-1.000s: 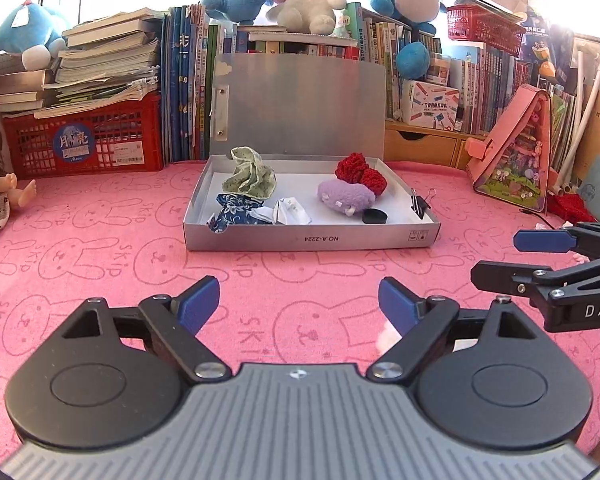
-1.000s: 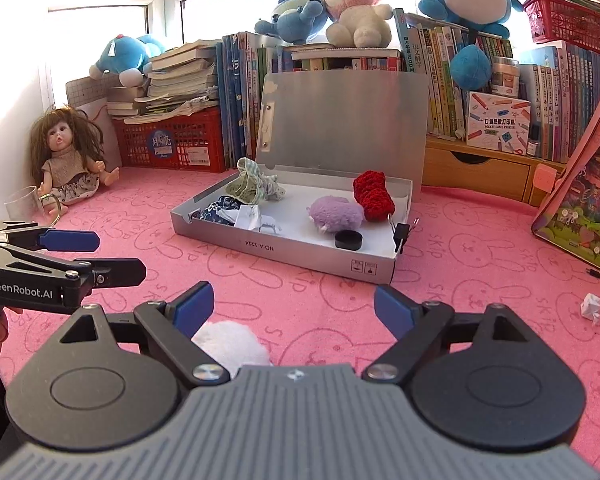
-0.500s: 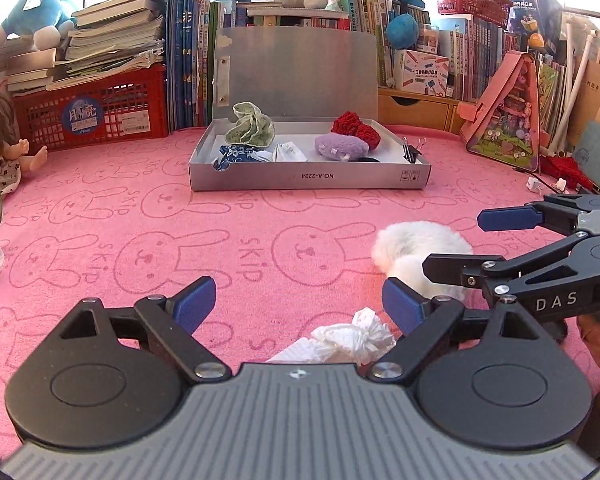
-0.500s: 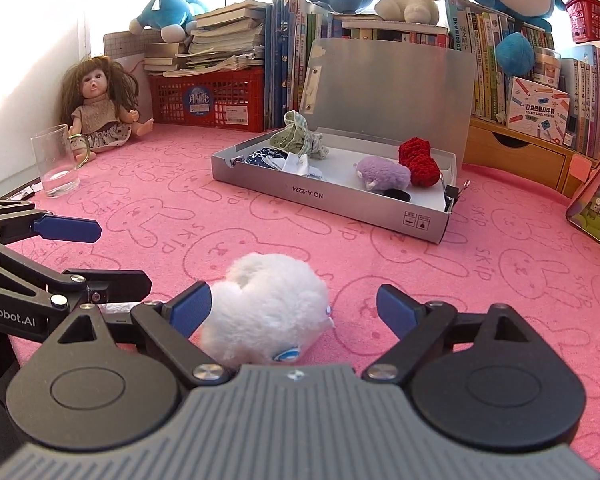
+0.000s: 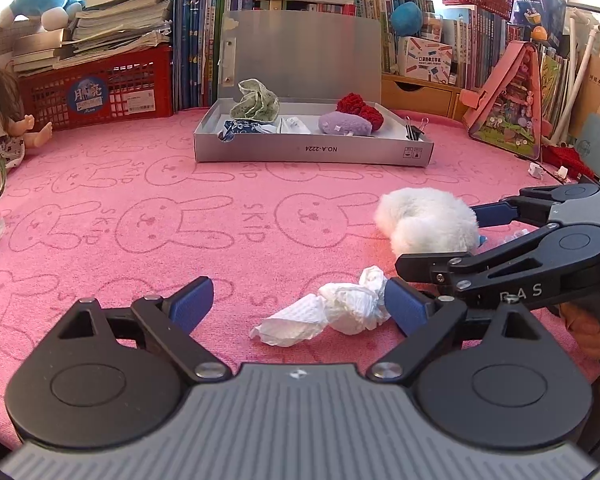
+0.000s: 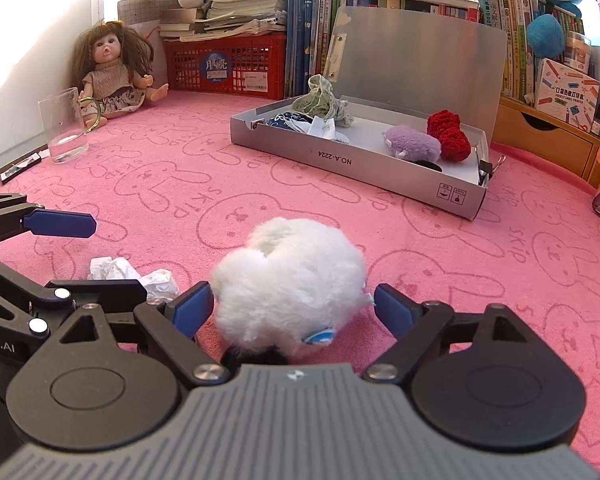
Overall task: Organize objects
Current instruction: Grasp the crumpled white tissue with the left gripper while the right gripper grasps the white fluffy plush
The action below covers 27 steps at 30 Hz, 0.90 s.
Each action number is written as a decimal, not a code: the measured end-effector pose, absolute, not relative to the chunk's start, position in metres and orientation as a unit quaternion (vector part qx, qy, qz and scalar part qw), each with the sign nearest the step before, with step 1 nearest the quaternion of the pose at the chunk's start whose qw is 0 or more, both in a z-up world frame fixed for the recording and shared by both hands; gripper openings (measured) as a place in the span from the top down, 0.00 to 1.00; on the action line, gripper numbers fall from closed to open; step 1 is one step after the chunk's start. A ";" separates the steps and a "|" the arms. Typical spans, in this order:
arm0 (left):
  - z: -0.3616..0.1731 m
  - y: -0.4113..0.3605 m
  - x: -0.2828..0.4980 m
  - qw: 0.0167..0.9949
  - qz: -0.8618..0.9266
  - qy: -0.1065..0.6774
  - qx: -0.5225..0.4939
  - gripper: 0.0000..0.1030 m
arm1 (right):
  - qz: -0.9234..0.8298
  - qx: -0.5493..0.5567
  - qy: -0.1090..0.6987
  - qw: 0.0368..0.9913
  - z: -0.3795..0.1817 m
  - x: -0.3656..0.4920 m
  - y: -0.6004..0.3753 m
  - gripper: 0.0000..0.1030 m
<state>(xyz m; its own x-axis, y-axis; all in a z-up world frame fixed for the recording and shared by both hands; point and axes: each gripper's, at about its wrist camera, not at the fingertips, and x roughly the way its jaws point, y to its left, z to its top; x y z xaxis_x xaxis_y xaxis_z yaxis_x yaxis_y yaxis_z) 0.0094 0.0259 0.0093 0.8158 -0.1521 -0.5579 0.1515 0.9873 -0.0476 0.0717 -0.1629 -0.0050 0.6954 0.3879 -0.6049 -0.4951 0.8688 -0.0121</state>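
Pink bunny-print cloth (image 5: pixel 148 184) covers the desk. Low over it, the left claw (image 5: pixel 296 304) is spread and opening, with a crumpled white tissue (image 5: pixel 332 312) between its fingers, nearer the right fingertip, not pinched. At its 2 o'clock the right claw (image 6: pixel 292 308) is released and closing around a fluffy white plush (image 6: pixel 288 280), whose fur brushes the left pad; no firm clamp shows. Farther out at 12 o'clock sits the open grey box (image 5: pixel 312 152), holding a purple plush (image 5: pixel 344 124), red yarn (image 5: pixel 360 108) and folded cloths. Books and a red basket (image 5: pixel 100 88) line the back.
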 end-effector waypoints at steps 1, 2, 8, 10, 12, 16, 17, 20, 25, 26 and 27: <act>0.009 0.026 0.008 0.953 -0.080 0.292 -0.001 0.08 | 0.241 -0.090 0.308 0.916 -0.007 0.071 -0.162 0.13; 0.008 0.025 0.008 0.953 -0.081 0.292 -0.001 0.07 | 0.240 -0.094 0.309 0.915 -0.008 0.071 -0.162 0.13; 0.006 0.024 0.007 0.953 -0.083 0.292 -0.004 0.07 | 0.241 -0.081 0.305 0.918 -0.012 0.070 -0.164 0.13; 0.007 0.024 0.005 0.953 -0.082 0.290 -0.004 0.07 | 0.242 -0.081 0.300 0.919 -0.013 0.069 -0.164 0.12; 0.008 0.024 0.005 0.954 -0.083 0.289 -0.005 0.07 | 0.242 -0.079 0.300 0.919 -0.013 0.069 -0.165 0.12; 0.010 0.023 0.003 0.954 -0.085 0.288 -0.007 0.07 | 0.243 -0.077 0.299 0.920 -0.013 0.070 -0.165 0.12; 0.010 0.022 0.003 0.954 -0.086 0.287 -0.007 0.07 | 0.242 -0.077 0.299 0.920 -0.013 0.070 -0.165 0.12; 0.009 0.020 0.002 0.954 -0.088 0.288 -0.004 0.07 | 0.242 -0.075 0.299 0.920 -0.013 0.070 -0.166 0.13; 0.006 0.016 0.002 0.953 -0.089 0.290 0.001 0.07 | 0.241 -0.070 0.298 0.921 -0.013 0.069 -0.167 0.16; 0.006 0.015 0.002 0.953 -0.088 0.291 0.001 0.07 | 0.241 -0.068 0.298 0.921 -0.013 0.069 -0.167 0.17; 0.005 0.015 0.002 0.952 -0.087 0.292 0.001 0.07 | 0.240 -0.066 0.297 0.922 -0.013 0.069 -0.168 0.19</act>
<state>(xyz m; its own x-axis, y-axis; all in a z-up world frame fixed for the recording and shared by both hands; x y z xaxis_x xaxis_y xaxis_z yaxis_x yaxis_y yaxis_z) 0.0019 0.0151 0.0049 0.8138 -0.1657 -0.5571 0.1673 0.9847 -0.0485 0.0686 -0.1678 -0.0126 0.7091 0.4029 -0.5786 -0.4807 0.8766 0.0213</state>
